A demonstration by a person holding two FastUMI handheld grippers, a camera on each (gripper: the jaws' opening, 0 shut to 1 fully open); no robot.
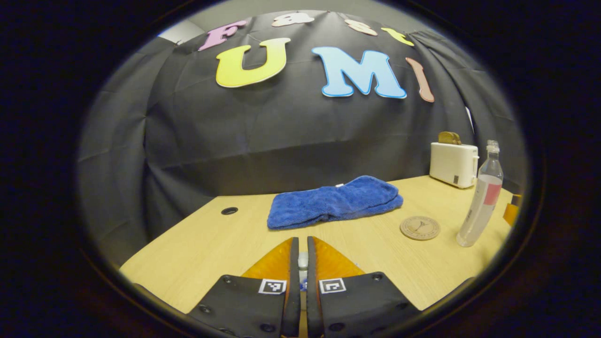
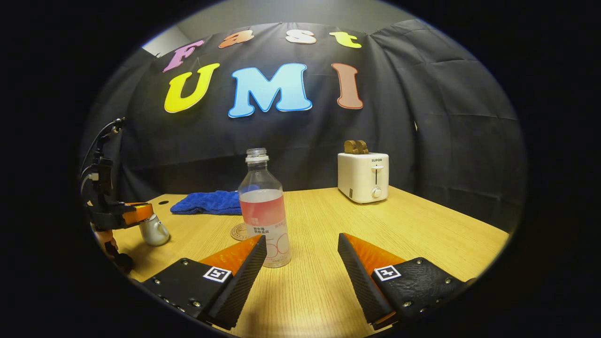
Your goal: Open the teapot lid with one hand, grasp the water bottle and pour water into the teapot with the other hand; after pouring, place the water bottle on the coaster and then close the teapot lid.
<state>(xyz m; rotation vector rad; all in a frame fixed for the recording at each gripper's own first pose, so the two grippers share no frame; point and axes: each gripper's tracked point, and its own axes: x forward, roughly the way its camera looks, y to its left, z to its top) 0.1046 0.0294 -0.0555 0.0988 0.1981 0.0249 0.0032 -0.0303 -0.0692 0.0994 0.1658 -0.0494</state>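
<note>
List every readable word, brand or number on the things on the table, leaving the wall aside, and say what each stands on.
"SUPOR": on the front of the toaster.
Water bottle label: print too small to read.
Coaster: engraved design, too blurred to read.
Square markers on the left gripper and right gripper: patterns, no words.

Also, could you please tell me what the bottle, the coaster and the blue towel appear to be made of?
Water bottle: clear, glossy plastic, the liquid showing through. Coaster: likely wood or cork, matte tan with a printed mark. Blue towel: soft, fuzzy pile, probably microfibre or terry.
</note>
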